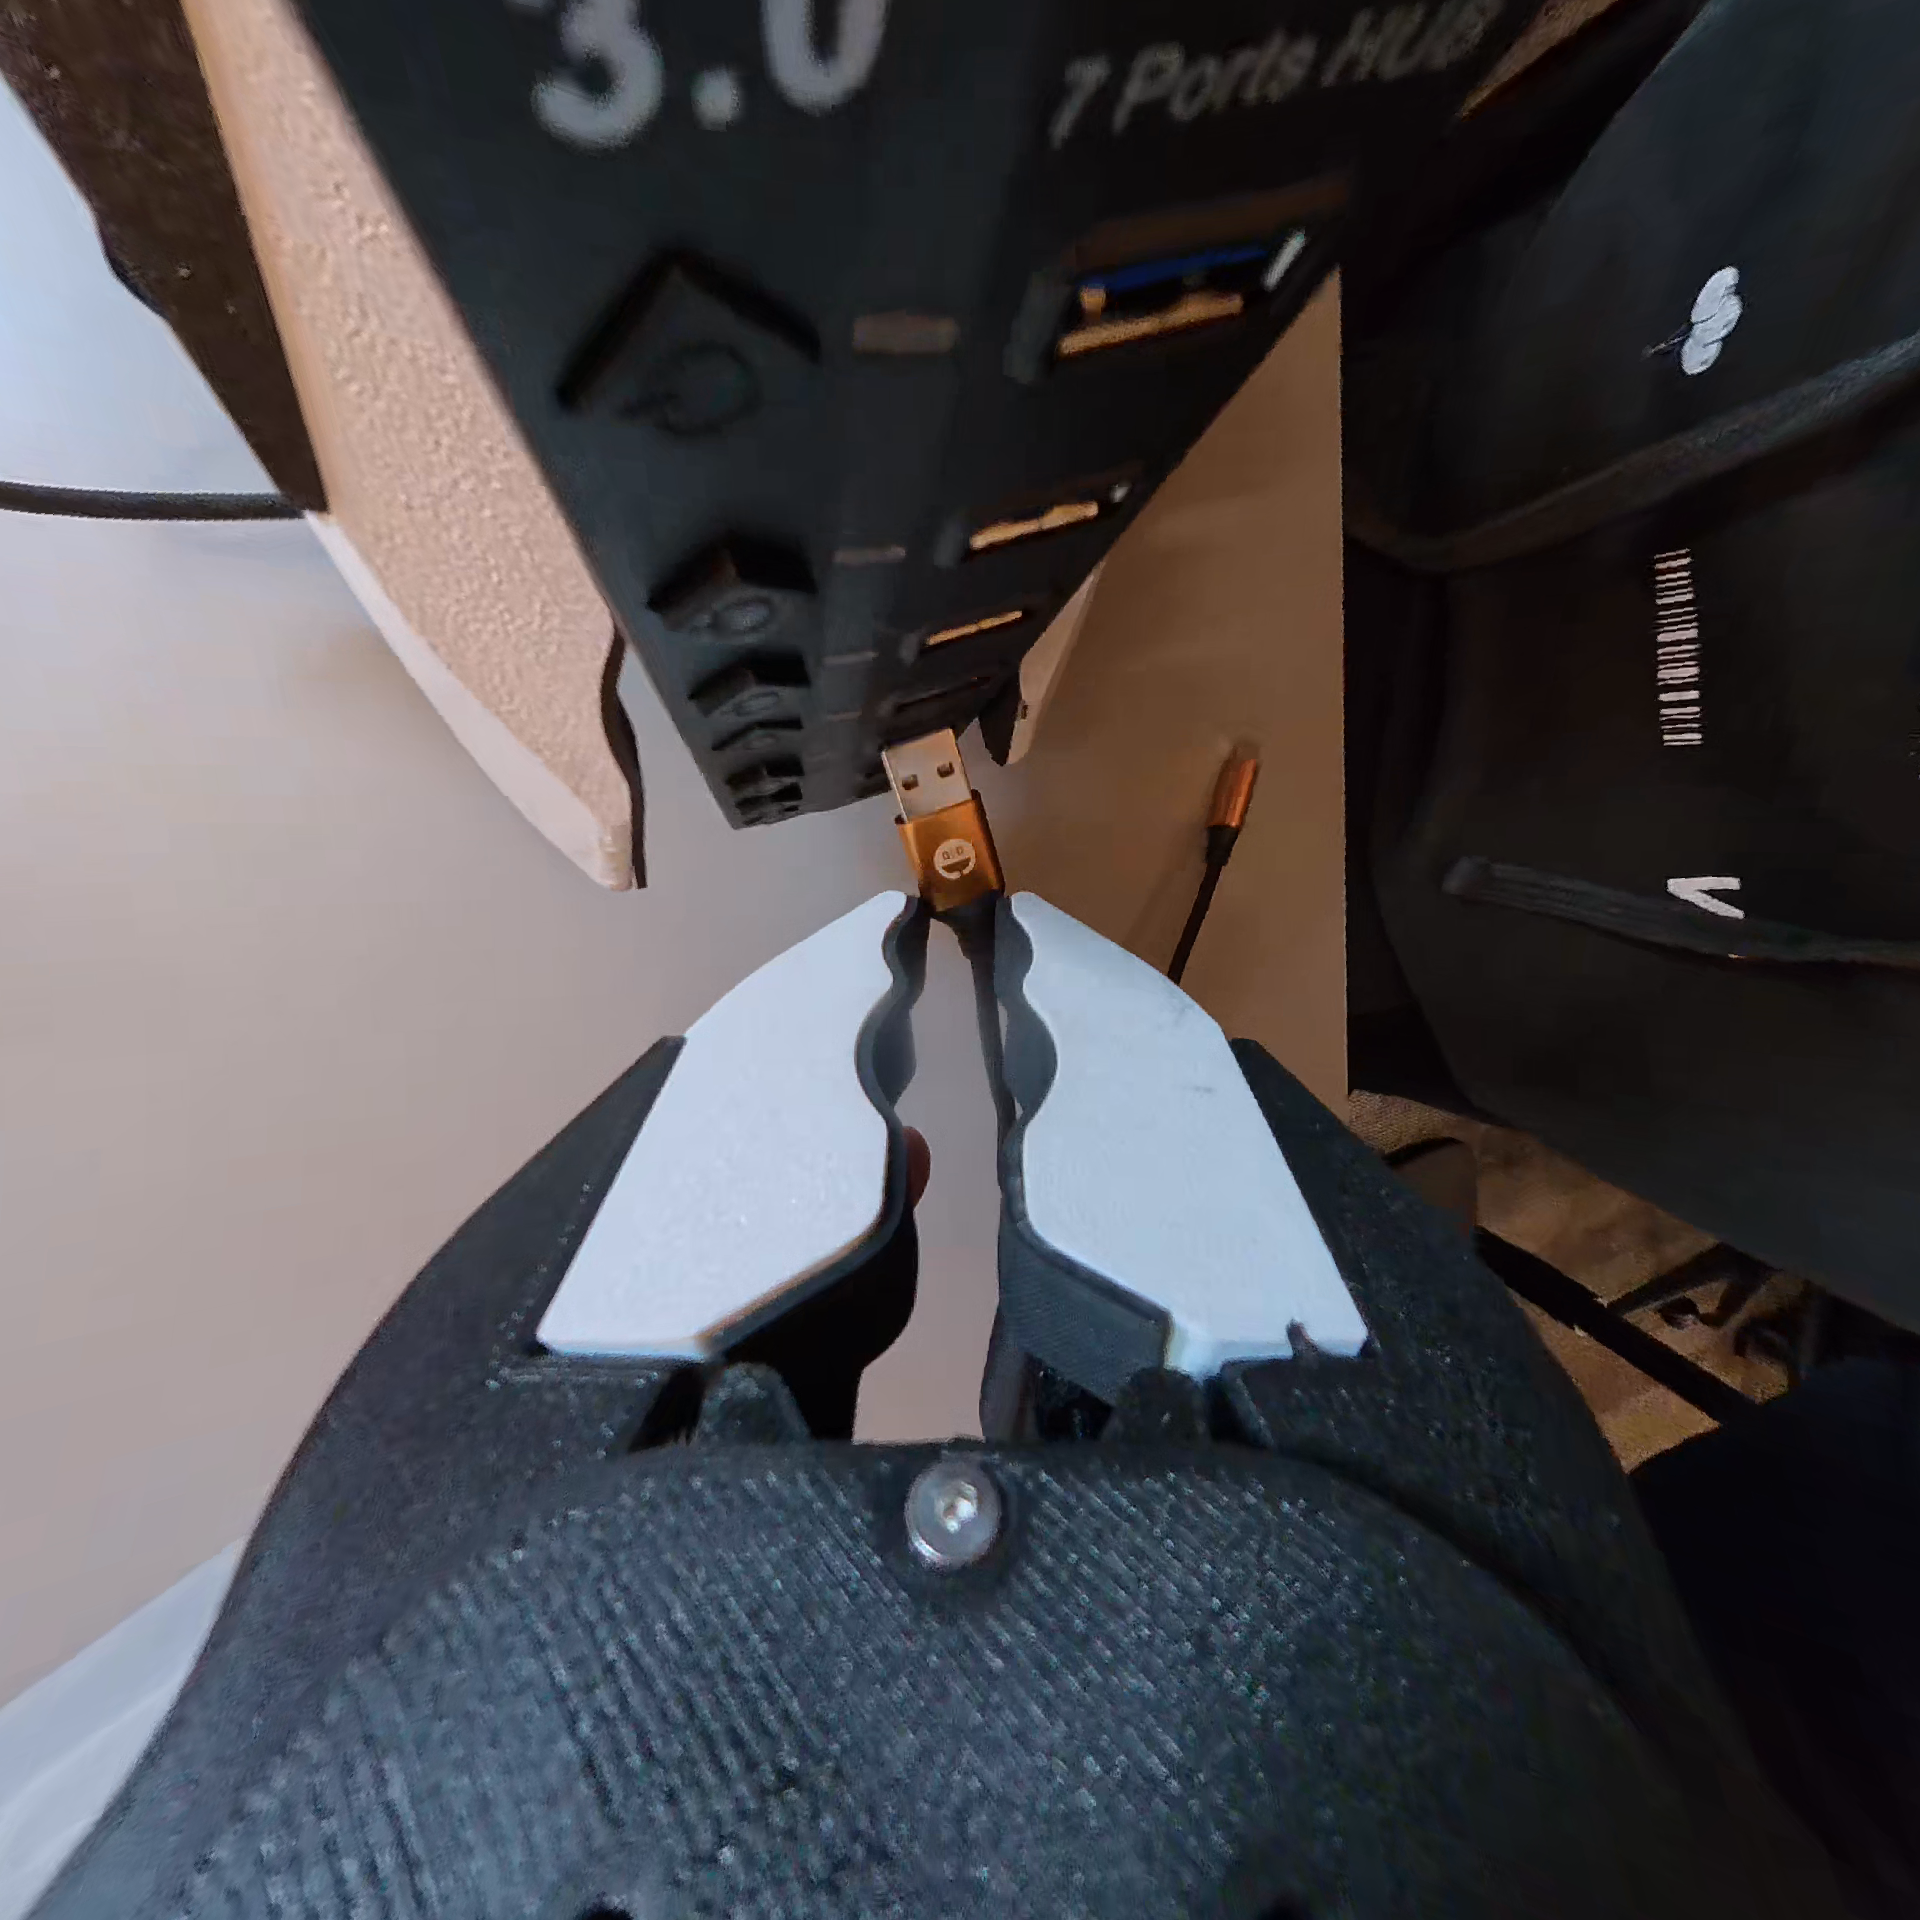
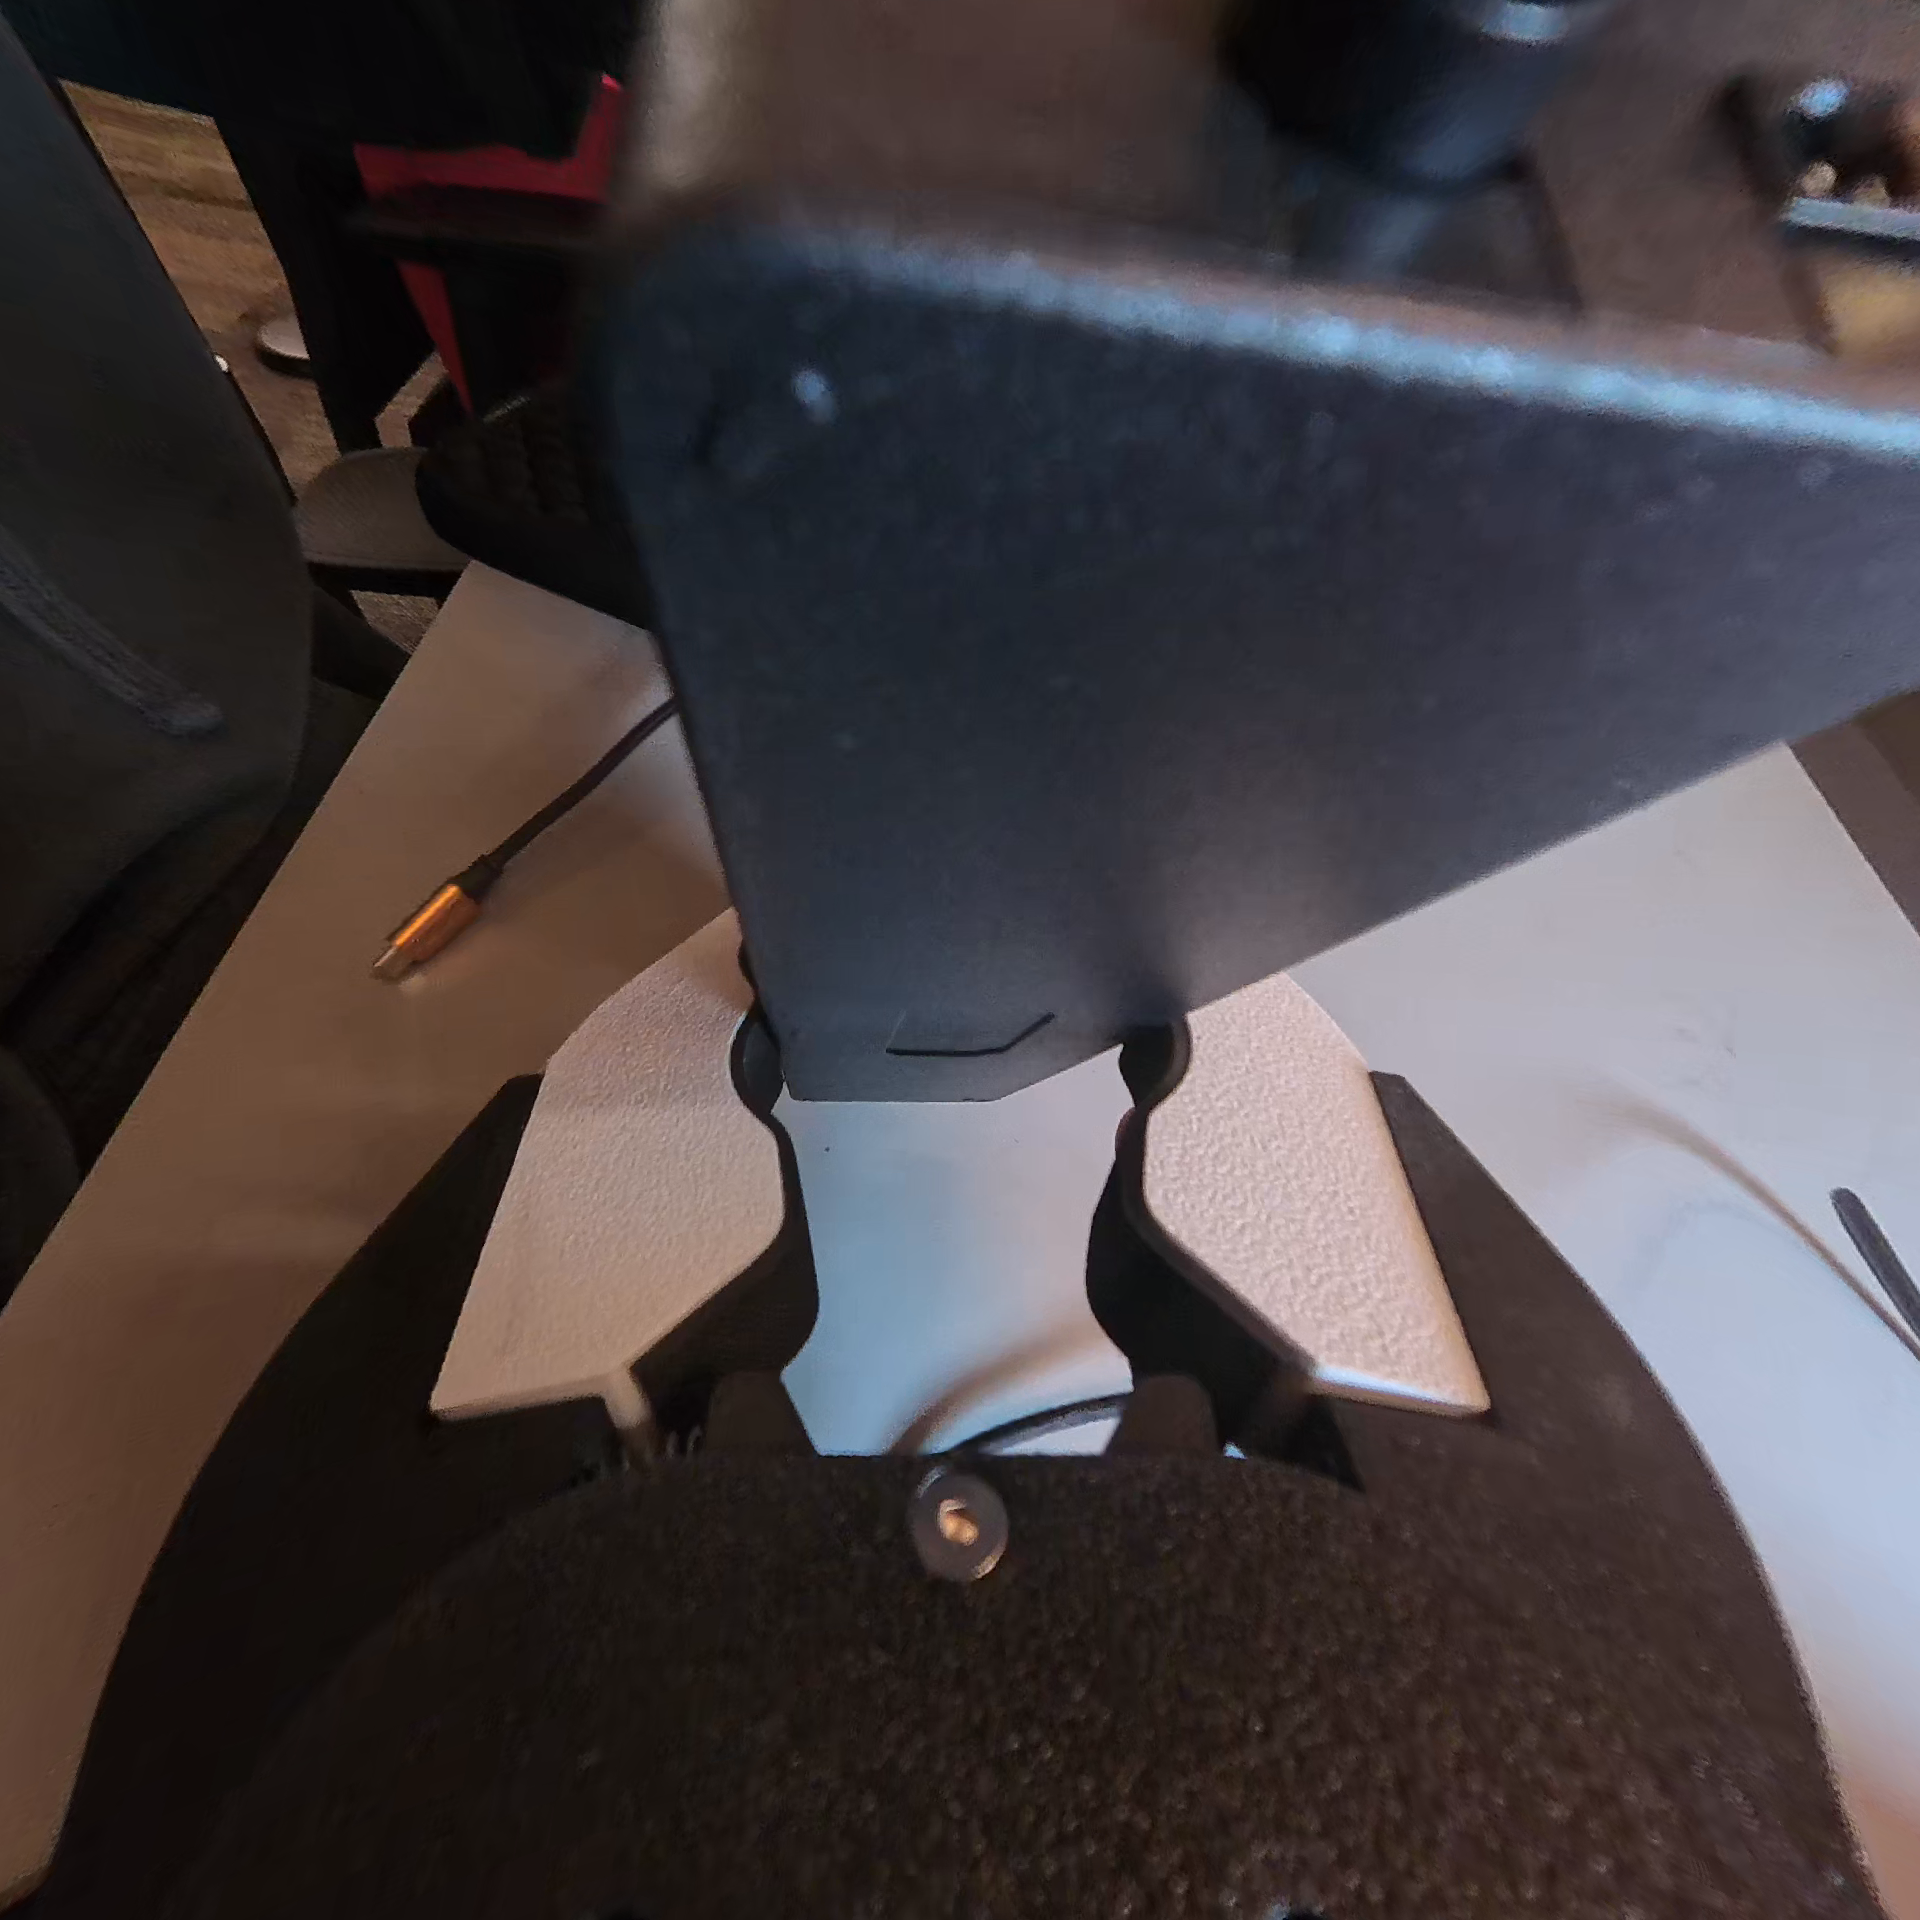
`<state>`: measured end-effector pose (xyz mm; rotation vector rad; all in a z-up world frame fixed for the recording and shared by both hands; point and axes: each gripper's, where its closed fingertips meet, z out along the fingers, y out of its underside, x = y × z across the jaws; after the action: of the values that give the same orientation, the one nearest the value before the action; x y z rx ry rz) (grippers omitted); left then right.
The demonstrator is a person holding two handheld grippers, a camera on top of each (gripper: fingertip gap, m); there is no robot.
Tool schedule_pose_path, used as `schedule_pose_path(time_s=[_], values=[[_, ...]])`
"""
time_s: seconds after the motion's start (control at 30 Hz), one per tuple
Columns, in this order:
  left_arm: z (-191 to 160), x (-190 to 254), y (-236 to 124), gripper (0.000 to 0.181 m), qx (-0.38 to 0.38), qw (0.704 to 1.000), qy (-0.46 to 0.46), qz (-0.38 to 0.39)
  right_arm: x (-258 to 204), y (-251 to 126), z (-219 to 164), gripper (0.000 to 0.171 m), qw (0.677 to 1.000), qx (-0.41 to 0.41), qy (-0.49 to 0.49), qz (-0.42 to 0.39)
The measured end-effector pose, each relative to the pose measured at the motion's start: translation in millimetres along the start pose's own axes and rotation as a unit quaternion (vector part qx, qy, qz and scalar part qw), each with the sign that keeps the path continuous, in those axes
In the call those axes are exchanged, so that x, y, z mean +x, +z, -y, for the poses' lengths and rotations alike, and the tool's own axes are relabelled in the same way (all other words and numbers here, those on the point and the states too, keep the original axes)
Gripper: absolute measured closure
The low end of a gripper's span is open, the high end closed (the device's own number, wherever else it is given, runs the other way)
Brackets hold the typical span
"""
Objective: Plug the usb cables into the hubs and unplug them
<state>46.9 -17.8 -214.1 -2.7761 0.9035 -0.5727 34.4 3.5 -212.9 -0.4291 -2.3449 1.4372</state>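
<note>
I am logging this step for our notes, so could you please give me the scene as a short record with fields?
left gripper: shut on the cable just behind the orange USB plug
plug state: metal tip at the black hub, by its lowest ports; not clearly seated
right gripper: shut on the hub's narrow end, holding it above the white table
hub ports: several empty ones visible along one side
spare connector: orange, lying on the table, cable attached

White table (image 2: pixel 312 1091), loose orange-tipped cable end (image 2: pixel 431 928)
</note>
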Motion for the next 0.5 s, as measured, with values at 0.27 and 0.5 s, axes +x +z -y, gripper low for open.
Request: schedule_pose_path(time_s=[0.27,0.5], values=[[2,1,-5,0.169,-0.014,1.0,-0.005,0.0,-1,2,-7,0.107,0.999,-0.03,-0.02,-0.008],[8,0,-13,0.17,0.049,0.999,-0.013,0.001,-1,3,-9,0.107,0.999,-0.031,-0.02,-0.007]])
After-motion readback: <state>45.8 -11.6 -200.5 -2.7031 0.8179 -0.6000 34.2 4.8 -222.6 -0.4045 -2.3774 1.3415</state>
